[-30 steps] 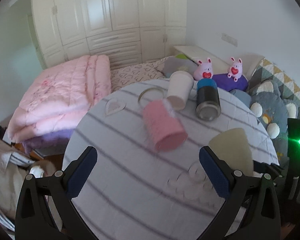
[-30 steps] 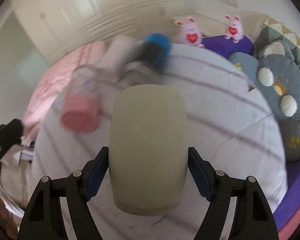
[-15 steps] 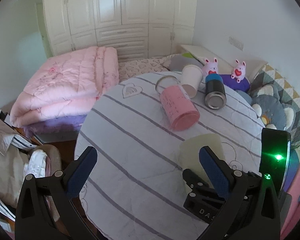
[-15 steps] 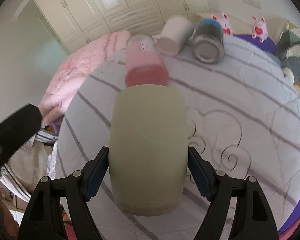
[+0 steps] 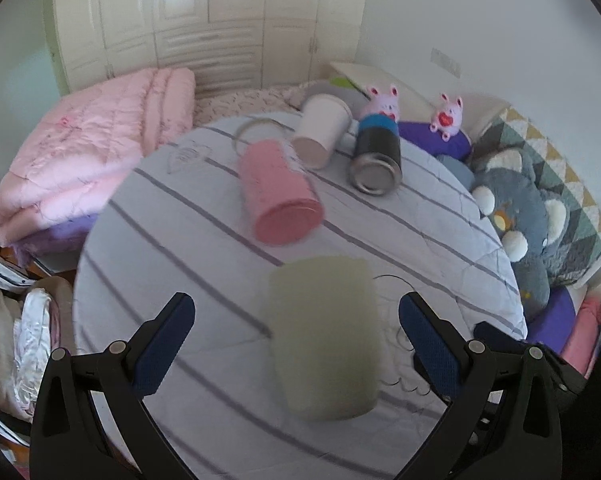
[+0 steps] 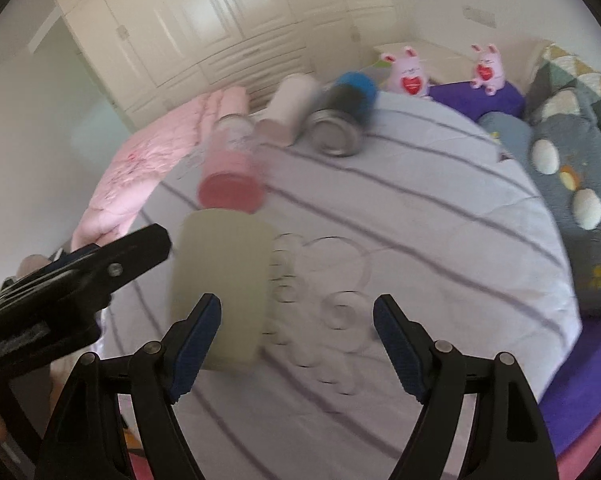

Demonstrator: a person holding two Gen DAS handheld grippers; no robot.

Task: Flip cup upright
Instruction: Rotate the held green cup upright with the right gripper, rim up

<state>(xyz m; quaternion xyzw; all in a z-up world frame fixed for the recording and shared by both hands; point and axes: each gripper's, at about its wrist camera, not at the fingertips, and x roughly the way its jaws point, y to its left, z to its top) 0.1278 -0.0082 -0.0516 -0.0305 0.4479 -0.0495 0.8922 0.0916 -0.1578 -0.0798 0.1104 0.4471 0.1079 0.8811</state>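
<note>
Release is what has just happened: my right gripper, clamped on the cup half a second ago, now gapes beside it, my left gripper gapes around it untouching, and it stands free on the table, apparently flipped.

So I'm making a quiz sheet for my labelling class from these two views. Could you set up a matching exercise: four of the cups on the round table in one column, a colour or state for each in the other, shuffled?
Things:
1. pale green cup
2. pink cup
3. white cup
4. steel tumbler

Descriptions:
A. lying down, blue band at its far end
B. nearest the cameras, between the left gripper's open jaws
C. lying down, clear section at its far end
D. lying down, plain, between two other cups

Pairs: 1-B, 2-C, 3-D, 4-A
</note>
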